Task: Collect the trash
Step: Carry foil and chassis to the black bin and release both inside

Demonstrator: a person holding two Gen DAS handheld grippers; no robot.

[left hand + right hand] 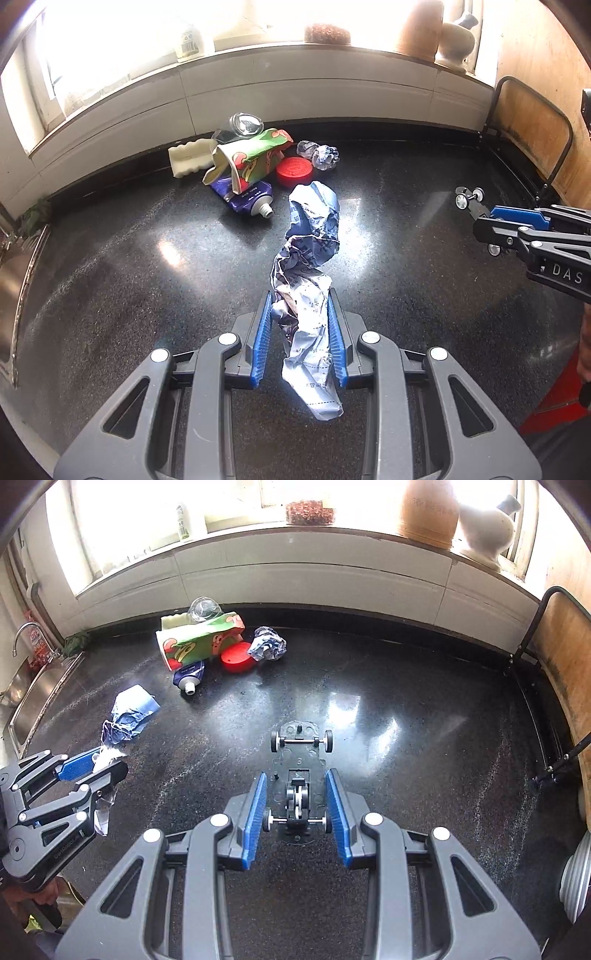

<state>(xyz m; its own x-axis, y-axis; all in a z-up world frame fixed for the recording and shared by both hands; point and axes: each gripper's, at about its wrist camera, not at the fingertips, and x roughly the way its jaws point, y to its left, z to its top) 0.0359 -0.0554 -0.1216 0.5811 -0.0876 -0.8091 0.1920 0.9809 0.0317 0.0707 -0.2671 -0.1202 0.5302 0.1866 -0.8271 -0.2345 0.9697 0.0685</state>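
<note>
Two pieces already picked up, both lifted above the dark countertop (pixel 406 701); nothing seen yet of a bin, so drop-off still to do. Left gripper (pixel 300 325) closed partly on a long crumpled paper wrapper (pixel 310 266), blue pads pressing both sides, one end hanging below the fingers and the other end sticking out ahead. Right gripper (pixel 296 806) closed partly on a small black toy car chassis (pixel 300 775), pads against its sides near the rear wheels, front axle pointing forward, free of the counter as far as can be judged. Still left near the back edge of the countertop, below the window ledge: a green printed carton (pixel 199 642) lying on its side, a purple squeezed tube (pixel 190 677) just in front of it, a red round lid (pixel 238 657) beside, a small crumpled paper ball (pixel 267 648) touching the lid, a white foam piece (pixel 190 157) and a clear plastic cup (pixel 245 123) behind the carton. Judged roughly one quarter done; six items remaining in the pile.
</note>
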